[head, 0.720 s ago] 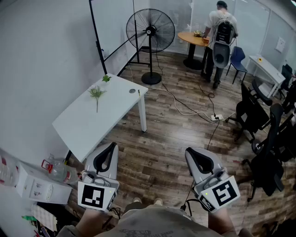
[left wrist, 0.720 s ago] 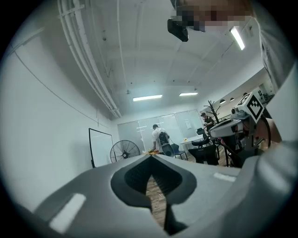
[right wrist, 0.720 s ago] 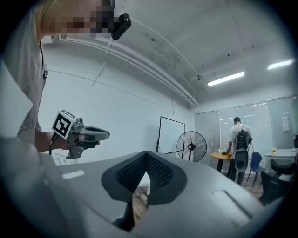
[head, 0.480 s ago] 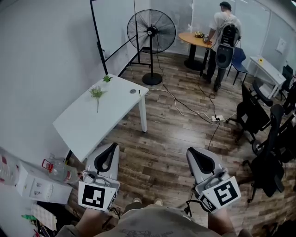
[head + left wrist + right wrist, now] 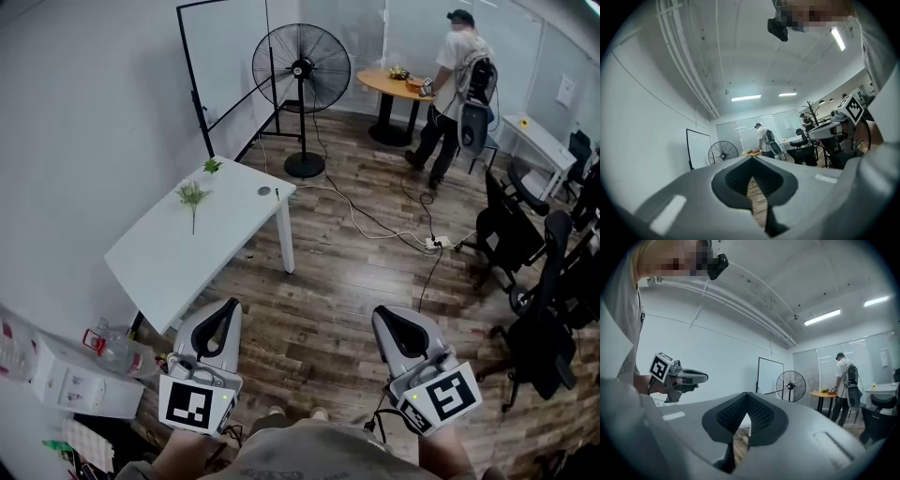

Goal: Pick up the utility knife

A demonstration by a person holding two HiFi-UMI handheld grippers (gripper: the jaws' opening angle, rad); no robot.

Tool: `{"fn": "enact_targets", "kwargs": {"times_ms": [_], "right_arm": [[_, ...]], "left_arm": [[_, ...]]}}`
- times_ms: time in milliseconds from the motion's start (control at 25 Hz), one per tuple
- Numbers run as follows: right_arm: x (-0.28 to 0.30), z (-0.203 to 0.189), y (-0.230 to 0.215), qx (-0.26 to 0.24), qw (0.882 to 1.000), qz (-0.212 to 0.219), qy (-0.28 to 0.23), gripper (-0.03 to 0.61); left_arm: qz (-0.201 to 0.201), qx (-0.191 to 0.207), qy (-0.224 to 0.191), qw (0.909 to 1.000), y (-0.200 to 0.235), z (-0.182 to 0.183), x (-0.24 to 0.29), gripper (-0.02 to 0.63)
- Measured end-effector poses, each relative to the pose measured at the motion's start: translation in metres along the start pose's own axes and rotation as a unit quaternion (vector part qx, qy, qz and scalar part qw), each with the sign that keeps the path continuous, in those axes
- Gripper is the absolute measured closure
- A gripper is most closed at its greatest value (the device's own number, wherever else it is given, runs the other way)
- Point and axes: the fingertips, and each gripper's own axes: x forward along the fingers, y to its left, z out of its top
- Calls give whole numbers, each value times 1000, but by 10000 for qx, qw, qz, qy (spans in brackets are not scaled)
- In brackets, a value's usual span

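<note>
Change is slight: the far person (image 5: 457,75) steps aside while left tool (image 5: 225,309) and right tool (image 5: 386,319) stay clenched on nothing, well short of the white desk (image 5: 169,253), whose far corner bears what may be the utility knife (image 5: 277,193), a thin dark sliver, so reaching has not begun.

Office room, white desk (image 5: 187,246), black swivel chairs (image 5: 539,281), whiteboard (image 5: 225,56), pedestal fan (image 5: 302,70), wood-look floor (image 5: 347,281)

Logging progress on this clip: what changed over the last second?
Only the person in the background moved, turning and shifting a little to the right beside the round table. The left gripper and right gripper stay low, shut and empty; the white table is untouched.
</note>
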Motion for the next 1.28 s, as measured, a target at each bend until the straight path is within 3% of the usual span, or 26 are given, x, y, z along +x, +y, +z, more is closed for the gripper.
{"fn": "enact_targets", "kwargs": {"times_ms": [320, 440, 520, 920, 1280], "right_arm": [[-5, -12, -4, 25, 9999, 73, 64, 550], [0, -14, -6, 61, 9999, 103, 79, 551], [5, -16, -9, 56, 9999, 98, 85, 551], [49, -32, -48, 44, 9995, -60, 292, 551], [146, -41, -95, 50, 9984, -111, 546, 551]], "left_arm": [[58, -180, -53, 9998, -9, -3, -2, 608], [155, -321, -125, 9993, -3, -1, 0, 468], [222, -309, -148, 9992, 3, -2, 5, 445], [177, -299, -87, 9994, 29, -21, 66, 443], [73, -406, 17, 9991, 89, -46, 157, 443]]}}
